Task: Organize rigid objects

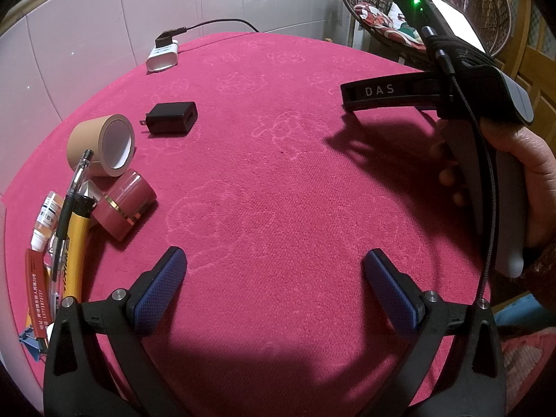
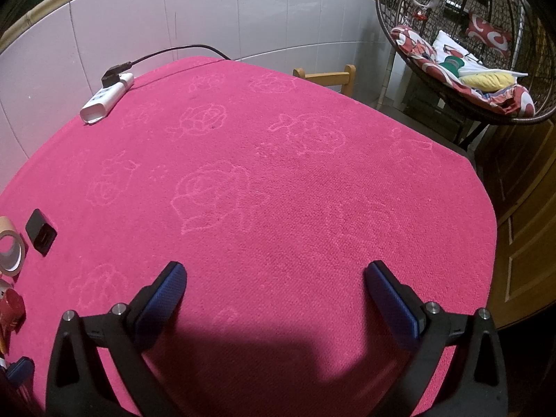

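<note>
L gripper (image 1: 274, 260) & R gripper (image 2: 274, 274) both wide apart, nothing held; tape roll (image 1: 100, 146), charger (image 1: 172, 118) left of frame.

1. Your left wrist camera sits just behind the left gripper (image 1: 274, 286), low over the pink tablecloth (image 1: 278, 173) and tilted down along the spread fingers toward the tiled wall (image 1: 87, 52).
2. Right of that gripper it catches your other hand (image 1: 521, 173) on the right tool's handle.
3. Your right wrist camera rides behind the right gripper (image 2: 274, 299), higher, facing the same wall.
4. Both views share the white power strip (image 1: 162, 55) (image 2: 106, 99) far ahead, plus the black charger (image 1: 172, 118) (image 2: 41, 232) and tape roll (image 1: 100, 146) (image 2: 10, 248) to the left.
</note>
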`<state>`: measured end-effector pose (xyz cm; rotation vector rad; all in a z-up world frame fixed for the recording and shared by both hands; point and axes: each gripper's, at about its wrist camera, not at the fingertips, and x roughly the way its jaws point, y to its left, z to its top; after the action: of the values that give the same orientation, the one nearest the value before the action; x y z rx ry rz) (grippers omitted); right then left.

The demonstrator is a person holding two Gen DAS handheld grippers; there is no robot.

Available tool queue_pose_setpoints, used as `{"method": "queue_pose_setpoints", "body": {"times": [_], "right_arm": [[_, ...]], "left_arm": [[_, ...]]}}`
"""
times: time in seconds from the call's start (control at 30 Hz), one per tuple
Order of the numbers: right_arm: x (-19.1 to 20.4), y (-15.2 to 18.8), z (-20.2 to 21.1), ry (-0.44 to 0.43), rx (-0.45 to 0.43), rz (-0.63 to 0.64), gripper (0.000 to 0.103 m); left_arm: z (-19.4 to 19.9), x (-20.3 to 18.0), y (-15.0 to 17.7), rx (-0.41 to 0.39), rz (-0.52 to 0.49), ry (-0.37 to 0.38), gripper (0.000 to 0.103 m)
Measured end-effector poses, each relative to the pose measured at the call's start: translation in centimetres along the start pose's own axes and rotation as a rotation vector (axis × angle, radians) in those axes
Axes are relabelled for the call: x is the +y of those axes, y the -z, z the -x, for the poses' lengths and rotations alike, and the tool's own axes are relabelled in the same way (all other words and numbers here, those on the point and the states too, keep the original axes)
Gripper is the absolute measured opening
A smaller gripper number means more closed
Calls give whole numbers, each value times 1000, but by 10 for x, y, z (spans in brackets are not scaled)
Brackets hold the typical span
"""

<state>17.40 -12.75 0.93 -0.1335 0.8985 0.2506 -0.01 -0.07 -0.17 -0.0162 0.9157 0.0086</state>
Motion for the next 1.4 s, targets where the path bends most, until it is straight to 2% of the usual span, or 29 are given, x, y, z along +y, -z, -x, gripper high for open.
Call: {"method": "queue_pose_setpoints", "body": {"times": [0.33,0.43,0.47,0.57,0.67,0.77,0.93,1.03,1.17,1.2,1.27,1.33,1.4], "right_arm": [[0,0,0,-1,0,-1,103],[0,0,0,-2,0,-1,103],[0,0,0,-2,0,-2,103],[0,0,0,-2,0,-2,103],[0,0,0,-2,0,-2,103],[0,0,0,-3,0,-3,103],[1,0,0,-4,0,-3,103],[1,0,0,-3,0,-3,103],[1,0,0,-3,0,-3,103],[1,0,0,-4,-1,-3,103],[1,0,0,-4,-1,-4,103],[1,0,0,-4,-1,-4,103],[3,-1,1,-10,-1,4,103]], "left_arm": [[1,-1,1,4,12,-11,103],[9,-4,5,23,8,0,103],[17,-4,8,4,27,-6,103],[50,7,19,-79,126,9,103],[80,29,30,-133,258,-74,103],[94,62,47,-116,433,-203,103],[93,99,72,-72,610,-243,103],[88,101,74,-51,626,-240,102],[80,99,72,-31,604,-255,86],[79,99,74,-23,604,-255,73],[75,100,73,-25,590,-283,63],[75,102,74,-26,591,-282,44],[75,103,75,-36,590,-283,38]]}}
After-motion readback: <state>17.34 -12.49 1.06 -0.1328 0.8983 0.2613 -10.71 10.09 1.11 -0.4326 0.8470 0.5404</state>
